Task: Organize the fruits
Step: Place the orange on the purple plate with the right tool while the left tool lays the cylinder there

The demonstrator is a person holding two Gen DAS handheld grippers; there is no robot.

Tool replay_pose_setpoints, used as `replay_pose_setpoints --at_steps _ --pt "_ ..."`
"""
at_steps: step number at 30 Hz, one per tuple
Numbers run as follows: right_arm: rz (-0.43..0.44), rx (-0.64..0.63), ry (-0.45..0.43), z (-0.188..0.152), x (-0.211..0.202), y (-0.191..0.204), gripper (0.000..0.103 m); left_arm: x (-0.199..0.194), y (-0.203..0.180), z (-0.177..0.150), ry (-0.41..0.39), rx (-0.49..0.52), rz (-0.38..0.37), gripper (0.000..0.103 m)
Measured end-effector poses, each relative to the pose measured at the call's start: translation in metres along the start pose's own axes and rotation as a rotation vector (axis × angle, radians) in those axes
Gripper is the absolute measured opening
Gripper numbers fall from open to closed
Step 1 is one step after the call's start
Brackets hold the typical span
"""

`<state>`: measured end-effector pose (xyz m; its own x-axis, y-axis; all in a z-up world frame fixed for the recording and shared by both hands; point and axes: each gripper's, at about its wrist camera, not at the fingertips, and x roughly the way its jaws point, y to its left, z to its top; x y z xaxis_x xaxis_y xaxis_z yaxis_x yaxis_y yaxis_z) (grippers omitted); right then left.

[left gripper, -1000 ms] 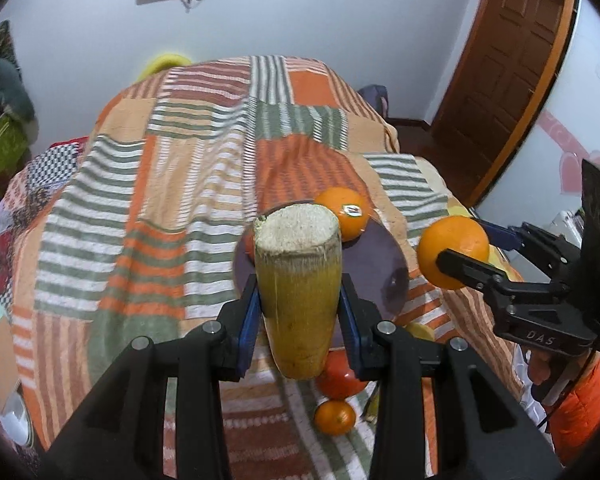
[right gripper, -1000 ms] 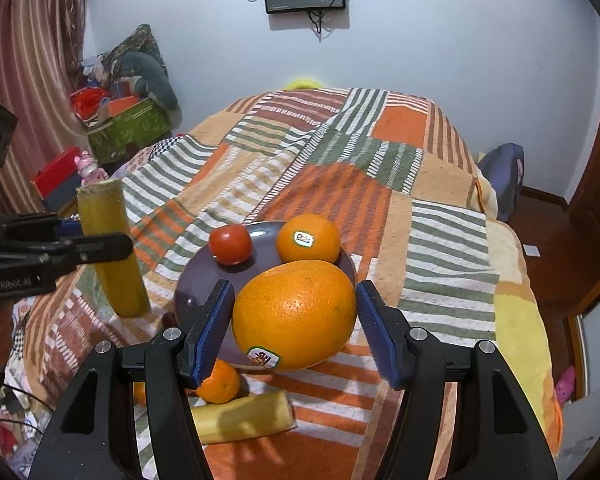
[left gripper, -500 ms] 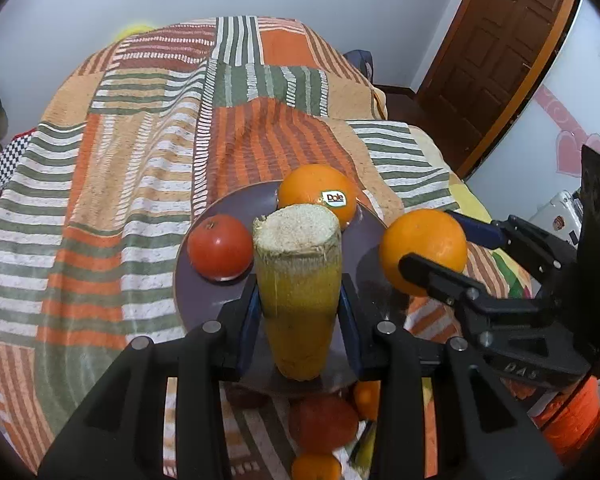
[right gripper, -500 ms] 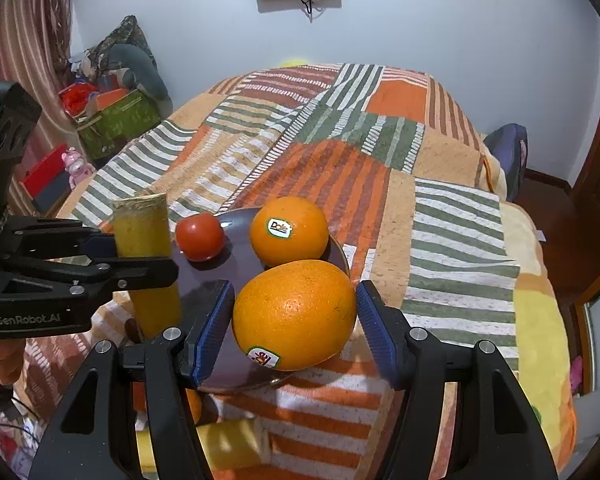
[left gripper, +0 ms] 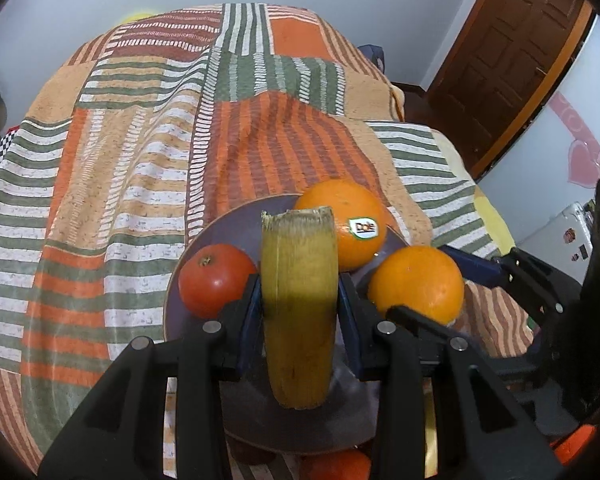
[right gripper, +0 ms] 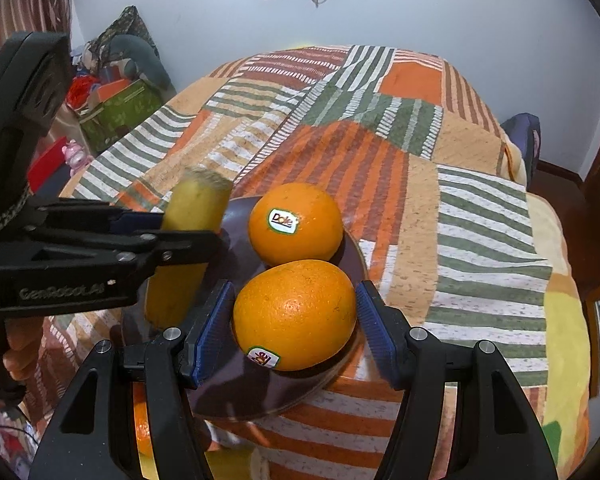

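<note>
A: Where is the yellow stalk piece (left gripper: 298,304)?

B: Clamped upright between the blue pads of the left gripper (left gripper: 299,316), over the near part of the dark plate (left gripper: 220,232) on the striped bedspread (left gripper: 140,152).

A: And the right gripper (right gripper: 295,322)?

B: Its pads press both sides of a large orange (right gripper: 295,314), held above the plate's right side.

A: What sits on the plate?

B: A stickered orange (right gripper: 296,224) at the far rim and a tomato (left gripper: 216,280) at the left, just beside the stalk.
</note>
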<state>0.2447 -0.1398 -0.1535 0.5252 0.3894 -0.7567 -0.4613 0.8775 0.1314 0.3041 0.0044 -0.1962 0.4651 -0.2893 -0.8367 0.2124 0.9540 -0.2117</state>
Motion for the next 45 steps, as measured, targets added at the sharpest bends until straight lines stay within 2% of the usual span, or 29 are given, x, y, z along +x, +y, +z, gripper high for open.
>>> replay_pose_setpoints --at_steps 11,15,18,26,31,34,38,45 --pt "0.007 -0.023 0.014 0.001 0.011 0.003 0.060 0.008 -0.002 0.001 0.007 0.016 0.000 0.036" --pt "0.010 -0.016 0.022 0.002 0.012 0.002 0.061 0.005 -0.003 0.001 -0.006 0.021 0.033 0.036" --pt "0.001 -0.024 0.028 0.002 0.012 0.003 0.061 0.002 0.001 0.001 -0.003 0.006 0.030 0.036" --pt "-0.025 -0.039 0.006 0.001 -0.006 0.008 0.061 -0.031 -0.004 -0.008 -0.048 0.008 0.027 0.037" --pt "-0.038 -0.048 -0.010 -0.004 -0.027 0.013 0.063 -0.056 -0.013 -0.025 -0.070 0.035 0.042 0.037" --pt "-0.041 -0.048 -0.015 -0.011 -0.041 0.017 0.070 -0.069 -0.014 -0.040 -0.072 0.039 0.046 0.044" --pt "-0.029 -0.036 -0.011 -0.027 -0.056 0.026 0.082 -0.082 -0.013 -0.063 -0.061 0.027 0.072 0.061" --pt "0.021 -0.012 0.025 -0.053 -0.059 0.047 0.096 -0.101 -0.004 -0.109 -0.028 -0.017 0.105 0.063"
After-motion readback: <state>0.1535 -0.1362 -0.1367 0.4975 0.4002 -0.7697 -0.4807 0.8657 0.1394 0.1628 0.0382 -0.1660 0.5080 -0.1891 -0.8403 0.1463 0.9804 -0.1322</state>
